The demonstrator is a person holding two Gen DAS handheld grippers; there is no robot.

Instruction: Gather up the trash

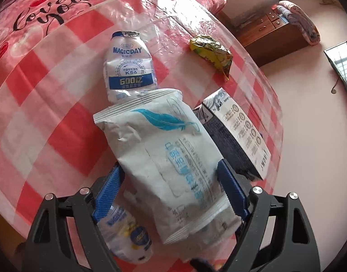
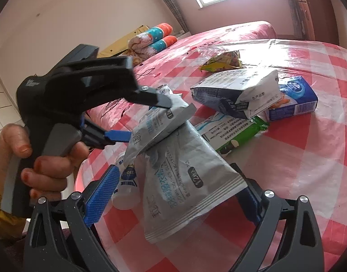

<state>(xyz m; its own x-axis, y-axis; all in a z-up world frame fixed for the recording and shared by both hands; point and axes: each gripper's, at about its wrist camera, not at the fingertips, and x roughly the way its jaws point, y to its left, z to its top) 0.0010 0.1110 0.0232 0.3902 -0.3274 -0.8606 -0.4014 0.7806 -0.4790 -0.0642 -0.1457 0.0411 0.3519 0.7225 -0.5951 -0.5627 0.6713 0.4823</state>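
Note:
A grey-white wipes pouch (image 1: pixel 164 158) with a blue feather print sits between the blue pads of my left gripper (image 1: pixel 170 167), which press on its two edges. In the right wrist view a hand (image 2: pixel 48 165) holds that left gripper (image 2: pixel 148 120), and the pouch (image 2: pixel 159 122) hangs above the table. A second grey pouch (image 2: pixel 184 176) lies between the wide-apart jaws of my right gripper (image 2: pixel 175 172). Its corner touches the right pad (image 2: pixel 248 204), while the left pad (image 2: pixel 103 195) stands clear of it. Other trash lies nearby: a MAGICDAY bottle (image 1: pixel 130 68) and a yellow-green wrapper (image 1: pixel 212 54).
The round table (image 2: pixel 298 170) has a red-and-white check cloth under clear plastic. On it are a navy-and-white bag (image 2: pixel 236 90), a blue tissue box (image 2: pixel 293 97), a green wrapper (image 2: pixel 236 140) and a small bottle (image 2: pixel 127 181). A pink bed (image 1: pixel 48 4) stands behind, and a wooden cabinet (image 1: pixel 275 34) at the right.

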